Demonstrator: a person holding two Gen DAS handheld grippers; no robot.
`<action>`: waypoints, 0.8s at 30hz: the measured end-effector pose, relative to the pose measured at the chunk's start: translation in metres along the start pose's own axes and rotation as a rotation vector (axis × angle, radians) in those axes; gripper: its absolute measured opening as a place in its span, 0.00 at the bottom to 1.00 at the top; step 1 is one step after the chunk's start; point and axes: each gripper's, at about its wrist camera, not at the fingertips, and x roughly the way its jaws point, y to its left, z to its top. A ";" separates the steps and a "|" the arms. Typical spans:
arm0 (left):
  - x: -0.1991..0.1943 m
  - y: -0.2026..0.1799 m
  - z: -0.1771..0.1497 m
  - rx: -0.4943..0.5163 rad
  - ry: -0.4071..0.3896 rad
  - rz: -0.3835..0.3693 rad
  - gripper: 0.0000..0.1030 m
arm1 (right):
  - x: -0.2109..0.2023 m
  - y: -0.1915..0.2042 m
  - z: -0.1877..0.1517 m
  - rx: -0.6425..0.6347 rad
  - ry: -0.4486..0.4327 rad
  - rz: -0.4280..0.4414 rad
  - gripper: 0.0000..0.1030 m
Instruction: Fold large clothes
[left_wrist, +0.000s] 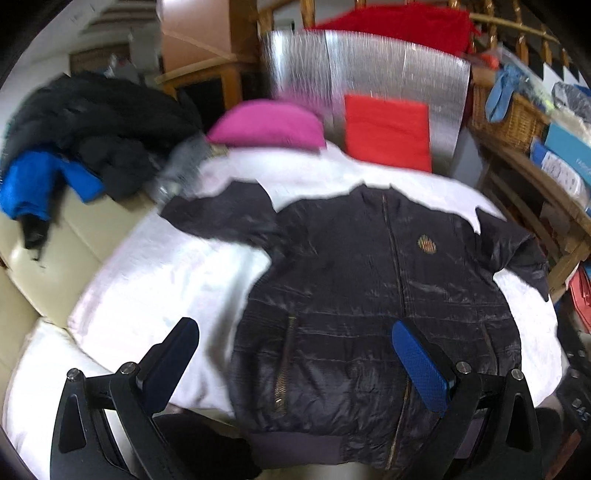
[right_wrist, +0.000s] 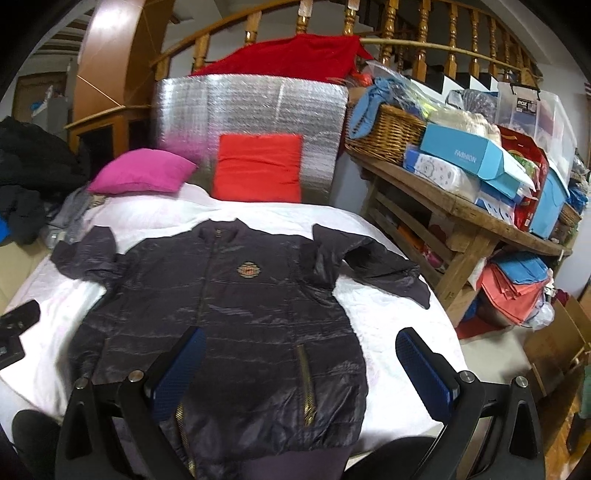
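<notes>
A dark shiny zip jacket (left_wrist: 369, 288) lies flat, front up, on a white sheet (left_wrist: 155, 280); it also shows in the right wrist view (right_wrist: 240, 306). Both sleeves are spread outward, the collar points away from me. My left gripper (left_wrist: 295, 339) is open and empty, above the jacket's lower left part near the hem. My right gripper (right_wrist: 299, 354) is open and empty, above the jacket's lower right part by a pocket zip (right_wrist: 306, 384). Neither touches the cloth.
A pink cushion (right_wrist: 144, 177) and a red cushion (right_wrist: 258, 166) lean at the far end against a silver foil panel (right_wrist: 251, 107). Dark and blue clothes (left_wrist: 74, 140) are piled at left. A wooden bench (right_wrist: 461, 206) with boxes and a basket stands at right.
</notes>
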 end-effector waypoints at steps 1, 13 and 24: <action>0.019 -0.005 0.007 0.004 0.019 0.007 1.00 | 0.009 -0.002 0.003 0.001 0.006 -0.009 1.00; 0.216 -0.077 0.067 0.064 0.154 0.057 1.00 | 0.131 -0.026 0.041 0.028 0.078 -0.085 1.00; 0.327 -0.101 0.056 0.092 0.299 0.037 1.00 | 0.347 -0.222 0.006 0.949 0.282 0.521 1.00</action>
